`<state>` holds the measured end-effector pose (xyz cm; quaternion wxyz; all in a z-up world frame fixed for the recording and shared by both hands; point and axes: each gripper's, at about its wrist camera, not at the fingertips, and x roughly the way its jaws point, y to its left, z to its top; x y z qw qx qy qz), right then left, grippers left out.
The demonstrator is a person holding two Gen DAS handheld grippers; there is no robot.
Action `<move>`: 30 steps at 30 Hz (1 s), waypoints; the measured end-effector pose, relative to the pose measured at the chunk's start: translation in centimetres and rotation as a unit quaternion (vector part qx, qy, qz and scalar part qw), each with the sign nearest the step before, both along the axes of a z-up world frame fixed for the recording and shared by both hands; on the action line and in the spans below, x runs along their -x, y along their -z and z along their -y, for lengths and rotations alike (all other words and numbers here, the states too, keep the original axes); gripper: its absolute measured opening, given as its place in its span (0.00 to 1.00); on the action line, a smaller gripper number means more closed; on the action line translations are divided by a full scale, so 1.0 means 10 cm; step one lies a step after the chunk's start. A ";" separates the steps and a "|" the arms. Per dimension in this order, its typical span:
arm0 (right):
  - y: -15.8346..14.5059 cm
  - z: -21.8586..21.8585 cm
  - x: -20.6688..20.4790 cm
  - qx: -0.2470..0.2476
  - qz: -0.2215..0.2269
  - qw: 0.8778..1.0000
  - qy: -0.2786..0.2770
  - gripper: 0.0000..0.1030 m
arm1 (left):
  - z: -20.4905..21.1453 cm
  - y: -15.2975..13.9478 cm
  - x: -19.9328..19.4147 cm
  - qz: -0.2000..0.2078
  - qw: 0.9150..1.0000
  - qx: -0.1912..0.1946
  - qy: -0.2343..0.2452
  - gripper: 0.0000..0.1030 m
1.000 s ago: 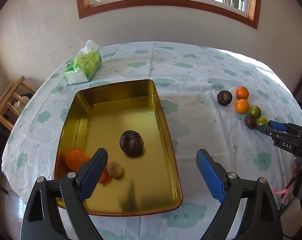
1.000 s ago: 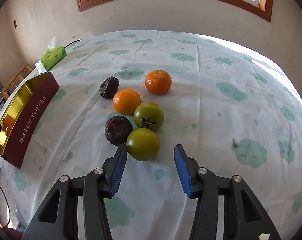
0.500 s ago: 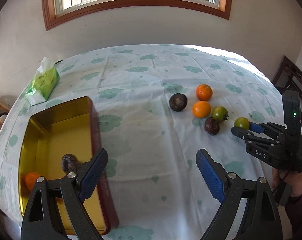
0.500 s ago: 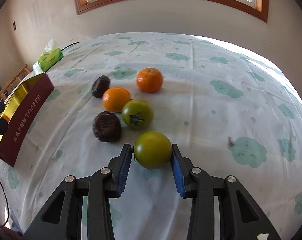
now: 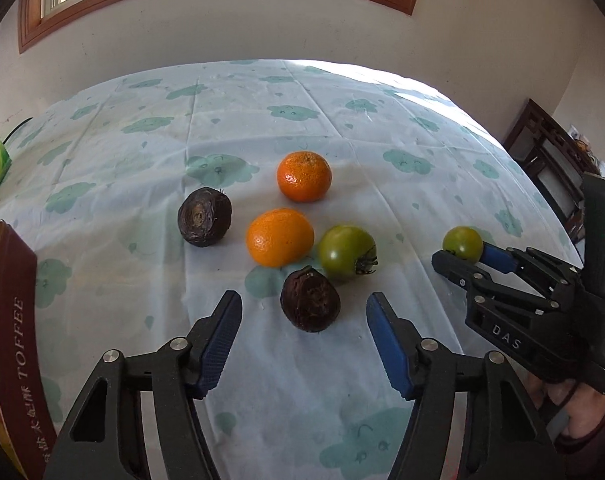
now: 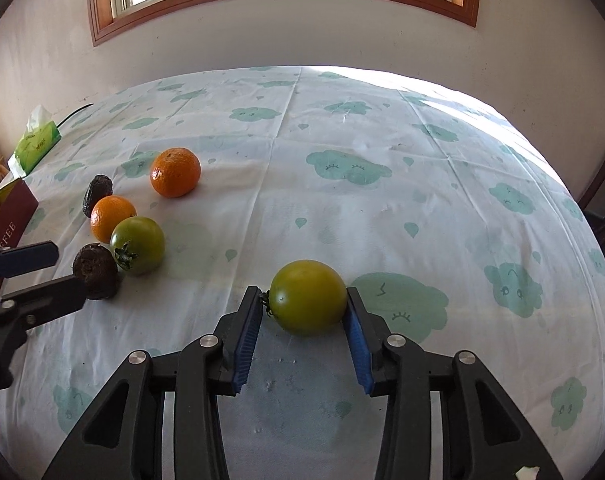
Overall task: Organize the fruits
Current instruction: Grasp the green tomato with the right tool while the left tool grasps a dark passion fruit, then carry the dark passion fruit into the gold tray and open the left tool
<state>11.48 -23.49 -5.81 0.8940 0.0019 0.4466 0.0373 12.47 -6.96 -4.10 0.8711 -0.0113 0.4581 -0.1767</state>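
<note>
Green tomato (image 6: 307,297) pinched by right gripper (image 6: 304,322); left gripper (image 5: 302,318) spread, apparently straddling dark fruit (image 5: 310,298).

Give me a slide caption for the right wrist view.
Right tongs grip a green tomato above the cloud-print tablecloth, apart from the remaining fruit.

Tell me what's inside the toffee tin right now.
Only the toffee tin's maroon side and a sliver of gold interior with something orange show at the left wrist view's edge; the rest lies out of frame.
</note>
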 end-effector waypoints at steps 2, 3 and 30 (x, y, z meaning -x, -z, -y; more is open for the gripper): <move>0.00 -0.01 0.00 0.005 0.000 1.000 -0.001 0.38 | 0.03 0.05 -0.05 -0.005 1.000 0.002 0.001 0.59; 0.00 -0.02 0.00 0.008 0.000 1.000 -0.001 0.38 | 0.05 0.08 -0.07 -0.006 1.000 -0.001 0.000 0.58; 0.01 -0.04 0.01 0.007 0.000 1.000 -0.001 0.38 | -0.87 -0.47 0.65 0.038 0.995 -0.043 -0.080 0.34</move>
